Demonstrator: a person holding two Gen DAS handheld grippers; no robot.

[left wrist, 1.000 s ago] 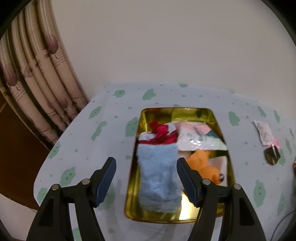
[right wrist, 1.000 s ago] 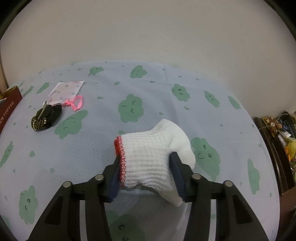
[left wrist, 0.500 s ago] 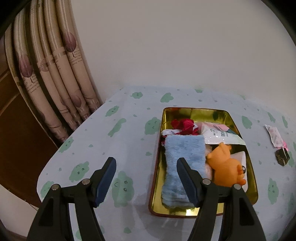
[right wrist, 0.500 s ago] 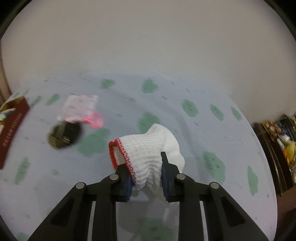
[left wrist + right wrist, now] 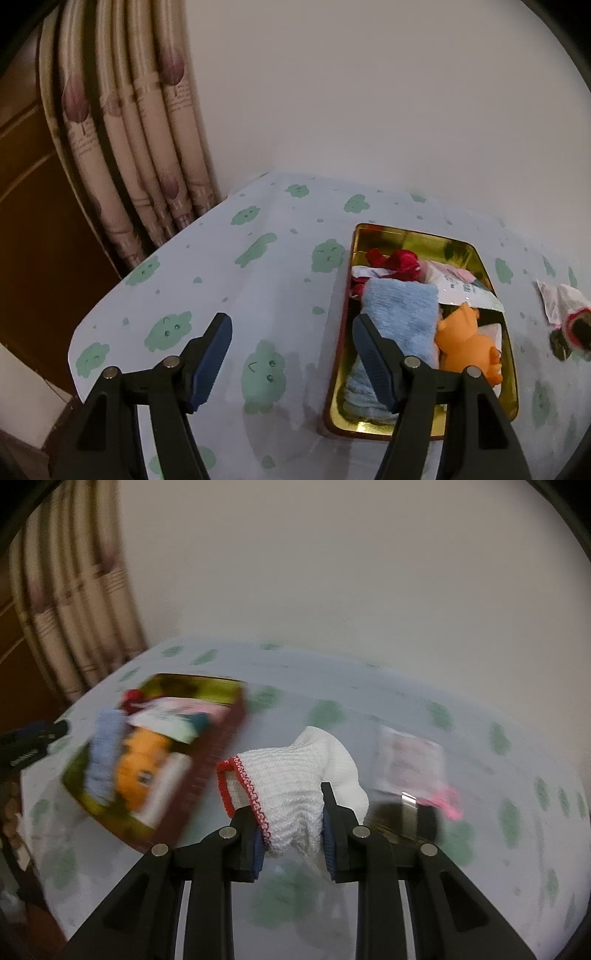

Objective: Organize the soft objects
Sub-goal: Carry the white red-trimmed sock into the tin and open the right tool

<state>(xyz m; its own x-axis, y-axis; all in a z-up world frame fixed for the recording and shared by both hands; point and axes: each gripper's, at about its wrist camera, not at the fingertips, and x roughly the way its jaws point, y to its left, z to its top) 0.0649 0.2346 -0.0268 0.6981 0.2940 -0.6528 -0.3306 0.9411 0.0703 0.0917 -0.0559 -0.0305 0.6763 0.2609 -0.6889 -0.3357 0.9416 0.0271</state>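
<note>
The gold tin [image 5: 480, 258] is packed full at its 6 o'clock end; bare table [image 5: 258, 280] lies open at its 9 o'clock side, curtain [image 5: 147, 147] blocking beyond.

The table cloth [image 5: 280, 280] was pale blue with green cloud shapes that had little faces. The tin [image 5: 413, 236] was shiny gold inside and dark red on its outer side. In it lay a light blue towel [image 5: 400, 314], an orange toy [image 5: 467, 341], a red cloth [image 5: 397, 260] and a white packet [image 5: 465, 291] with some pink. The sock [image 5: 291, 775] was white with a red edge. The left gripper [image 5: 291, 354] and the right gripper [image 5: 293, 832] were black with dark blue pads. The curtain [image 5: 147, 147] was beige with dark purple flowers. The wall [image 5: 369, 92] was plain white. A small bag [image 5: 406, 760] was white with pink dots and a bright pink ribbon.
</note>
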